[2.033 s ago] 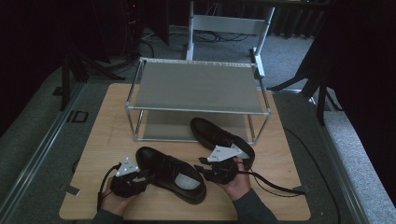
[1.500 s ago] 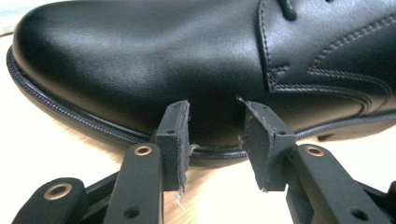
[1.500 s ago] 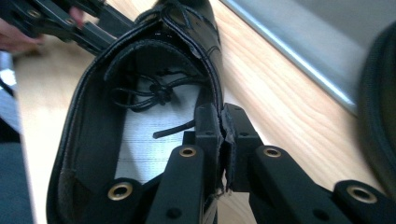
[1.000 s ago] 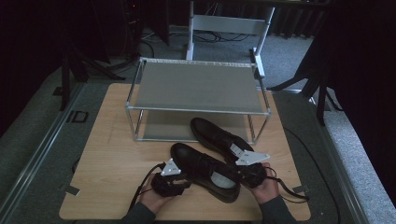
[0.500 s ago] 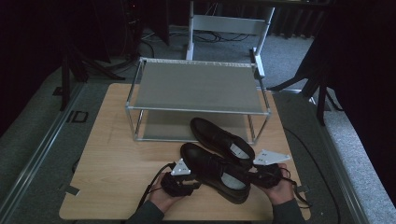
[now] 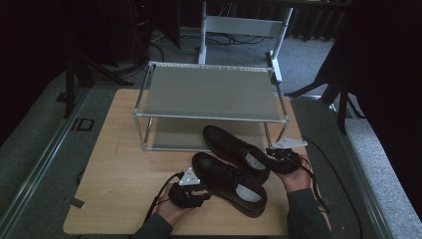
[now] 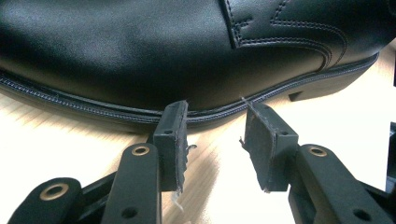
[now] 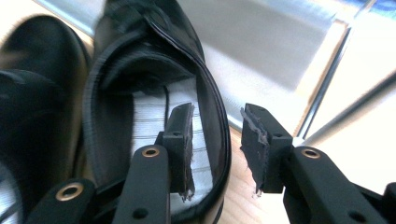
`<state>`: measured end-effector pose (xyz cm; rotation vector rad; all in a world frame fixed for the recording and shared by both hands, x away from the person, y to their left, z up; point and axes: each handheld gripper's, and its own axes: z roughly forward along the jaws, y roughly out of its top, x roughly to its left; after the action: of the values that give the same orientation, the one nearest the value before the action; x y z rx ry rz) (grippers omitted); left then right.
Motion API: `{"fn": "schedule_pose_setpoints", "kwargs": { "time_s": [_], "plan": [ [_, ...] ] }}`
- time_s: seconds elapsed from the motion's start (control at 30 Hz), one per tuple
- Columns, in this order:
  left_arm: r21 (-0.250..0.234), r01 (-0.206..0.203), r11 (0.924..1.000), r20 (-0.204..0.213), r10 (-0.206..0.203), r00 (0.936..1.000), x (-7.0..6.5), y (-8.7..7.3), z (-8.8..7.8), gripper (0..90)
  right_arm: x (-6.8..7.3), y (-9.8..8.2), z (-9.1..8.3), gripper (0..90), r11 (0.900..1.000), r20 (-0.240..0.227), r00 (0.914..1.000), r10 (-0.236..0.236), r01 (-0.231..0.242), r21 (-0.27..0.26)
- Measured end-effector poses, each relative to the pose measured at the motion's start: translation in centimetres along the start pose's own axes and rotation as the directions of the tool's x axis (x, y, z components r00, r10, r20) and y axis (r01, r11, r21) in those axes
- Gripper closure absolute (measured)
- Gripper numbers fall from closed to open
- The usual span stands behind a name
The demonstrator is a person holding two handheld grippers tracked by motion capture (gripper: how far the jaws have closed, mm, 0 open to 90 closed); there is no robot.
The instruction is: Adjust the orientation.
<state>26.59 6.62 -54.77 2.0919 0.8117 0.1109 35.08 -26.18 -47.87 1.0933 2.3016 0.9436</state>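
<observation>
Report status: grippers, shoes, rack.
Left gripper open at near shoe. Right gripper open, straddling far shoe collar. Rack shelves bare.

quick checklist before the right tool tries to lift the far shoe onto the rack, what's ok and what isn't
1. Right tool open: ok.
2. Its jaws straddle the rim of the far shoe, one inside, one outside: ok.
3. Jaws closed on that rim: not ok, gaps show.
4. Left tool open, tips at the sole edge of the near shoe: ok.
5. Top shelf of the rack bare: ok.
6. The two shoes apart, so one lifts freely: cannot tell.
</observation>
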Motion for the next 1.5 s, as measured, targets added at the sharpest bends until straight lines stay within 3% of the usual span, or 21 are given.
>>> {"fn": "schedule_pose_setpoints", "kwargs": {
  "time_s": [0.07,0.17,0.27,0.4,0.57,0.73,0.9,1.03,1.13,1.2,1.3,1.4,1.5],
  "plan": [
    [0.001,0.001,1.0000,-0.001,-0.001,1.0000,0.0,0.0,0.0,59.4,-0.3,0.2,0.9,67.4,0.999,-0.018,0.9998,-0.008,0.009,0.047],
    [0.001,0.002,1.0000,0.002,-0.002,1.0000,0.0,0.0,0.0,59.4,-0.5,0.3,1.7,83.4,0.996,-0.027,0.9996,-0.012,0.014,0.089],
    [0.002,0.001,1.0000,0.003,-0.001,1.0000,0.0,0.0,0.0,59.4,-0.8,0.2,1.3,84.5,0.996,-0.076,0.9971,-0.003,0.010,0.084],
    [0.004,0.002,1.0000,0.006,-0.002,1.0000,0.0,-0.1,0.1,59.4,-1.0,-0.6,0.0,84.7,0.995,-0.088,0.9957,-0.029,0.036,0.088],
    [0.008,-0.001,1.0000,0.011,0.001,0.9999,-0.1,0.0,0.3,59.4,-1.9,-2.0,-1.6,84.7,0.996,-0.125,0.9922,-0.008,0.018,0.083],
    [0.011,-0.006,0.9999,0.017,0.006,0.9998,-0.3,0.0,0.6,59.4,-2.0,-2.8,-2.1,84.5,0.997,-0.137,0.9905,0.010,0.001,0.078],
    [0.005,-0.008,1.0000,0.037,0.008,0.9993,-0.5,0.2,0.8,59.4,-1.1,-2.4,-2.5,84.1,0.998,-0.122,0.9923,0.020,-0.011,0.069],
    [0.005,-0.013,0.9999,0.043,0.013,0.9990,-0.6,0.4,1.1,59.4,-0.8,-2.5,-2.6,84.1,0.997,-0.120,0.9912,0.056,-0.049,0.066],
    [0.006,-0.009,0.9999,0.050,0.008,0.9987,-0.6,0.4,1.2,59.4,-0.6,-2.6,-2.6,84.1,0.991,-0.109,0.9865,0.122,-0.116,0.064],
    [0.008,-0.009,0.9999,0.051,0.008,0.9986,-0.6,0.5,1.2,59.4,-0.4,-2.3,-2.7,84.1,0.987,-0.120,0.9836,0.134,-0.122,0.100],
    [0.004,-0.008,1.0000,0.055,0.008,0.9985,-0.6,0.5,1.2,59.3,-0.5,-2.1,-2.6,84.0,0.986,-0.106,0.9842,0.142,-0.131,0.105],
    [0.006,-0.011,0.9999,0.057,0.010,0.9983,-0.5,0.5,1.3,59.3,-1.4,-2.9,-2.2,84.0,0.977,-0.132,0.9712,0.199,-0.187,0.099],
    [0.008,-0.008,0.9999,0.059,0.007,0.9982,-0.5,0.6,1.3,59.3,-1.5,-3.1,-2.1,83.2,0.978,-0.140,0.9692,0.203,-0.193,0.082]
  ]
}}
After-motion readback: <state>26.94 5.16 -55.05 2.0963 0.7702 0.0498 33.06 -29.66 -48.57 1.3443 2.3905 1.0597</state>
